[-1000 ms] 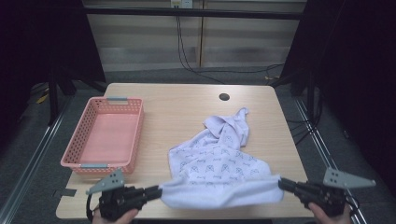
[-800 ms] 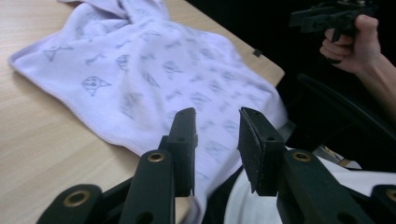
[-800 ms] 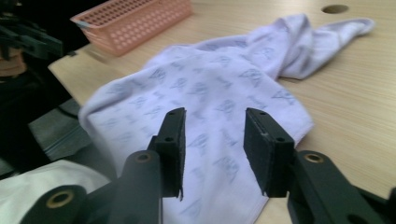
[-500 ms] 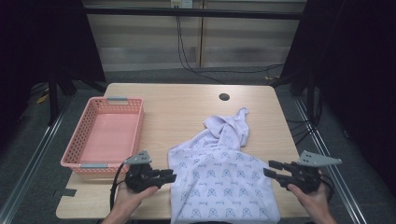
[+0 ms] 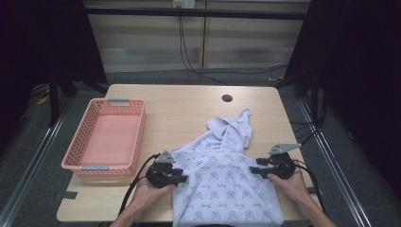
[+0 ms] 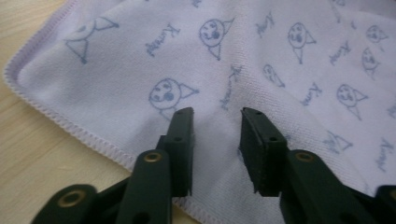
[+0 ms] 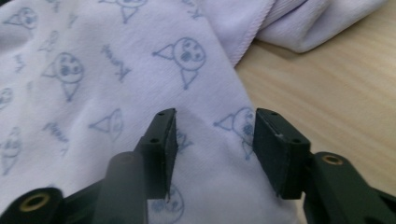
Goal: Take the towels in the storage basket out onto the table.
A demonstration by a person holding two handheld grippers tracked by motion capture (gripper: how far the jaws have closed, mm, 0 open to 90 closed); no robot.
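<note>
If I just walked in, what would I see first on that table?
First you'd spot the pale purple cloth printed with little blue faces, spread at the near edge of the wooden table. A person's left gripper and right gripper sit at its two sides, jaws just opened over it and not pinching. To the left stands a pink basket.

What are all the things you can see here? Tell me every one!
towel: 1, pale lilac with blue cartoon print, near middle of the table, bunched at its far end.
basket: 1, pink plastic, left side of the table.
table: 1, light wood, with a dark round hole near its far edge.
left gripper: 1, black, at the towel's left edge, jaws open.
right gripper: 1, black, at the towel's right edge, jaws open.
</note>
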